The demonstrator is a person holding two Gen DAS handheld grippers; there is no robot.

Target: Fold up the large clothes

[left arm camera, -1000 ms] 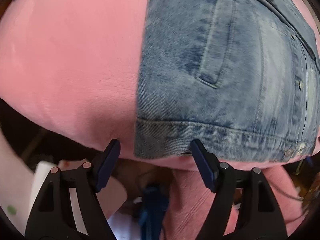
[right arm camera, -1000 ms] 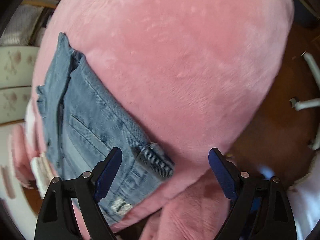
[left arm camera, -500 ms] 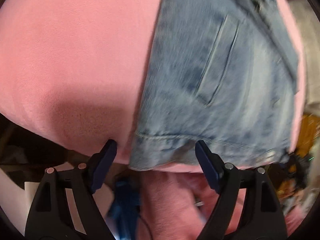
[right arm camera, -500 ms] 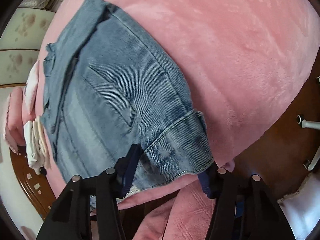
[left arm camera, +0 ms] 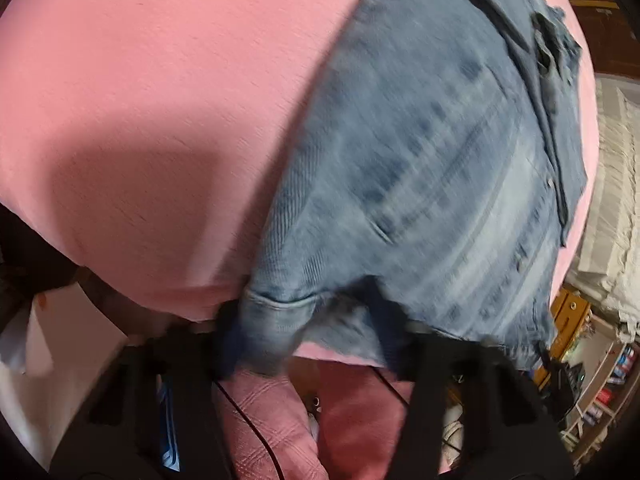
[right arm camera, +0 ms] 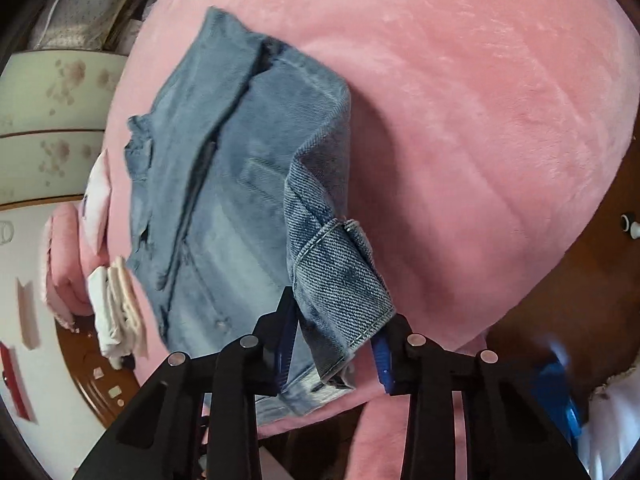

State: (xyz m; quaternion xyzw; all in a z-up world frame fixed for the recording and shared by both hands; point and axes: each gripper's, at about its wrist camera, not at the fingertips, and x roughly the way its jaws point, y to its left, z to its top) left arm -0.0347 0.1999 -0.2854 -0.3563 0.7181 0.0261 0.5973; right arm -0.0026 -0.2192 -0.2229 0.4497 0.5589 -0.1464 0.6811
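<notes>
A blue denim jacket [left arm camera: 432, 168] lies on a pink plush surface [left arm camera: 160, 112]. In the left wrist view my left gripper [left arm camera: 308, 332] has its jaws around the jacket's near hem corner, with a fold of denim bunched between the blurred fingers. In the right wrist view my right gripper [right arm camera: 334, 344] is shut on the jacket's cuffed hem corner [right arm camera: 340, 280] and holds it lifted off the pink surface [right arm camera: 480, 120], so the jacket [right arm camera: 224, 184] folds upward.
A stack of folded white and pink cloths [right arm camera: 116, 308] lies at the pink surface's left edge. A wooden floor [right arm camera: 580, 300] shows on the right. Shelves with clutter [left arm camera: 592, 380] stand at the left wrist view's lower right. White bedding [left arm camera: 612, 200] lies beyond.
Both grippers have closed onto the jacket's near hem. The right one has lifted its corner, raising a fold. The left view has swung and is blurred.
</notes>
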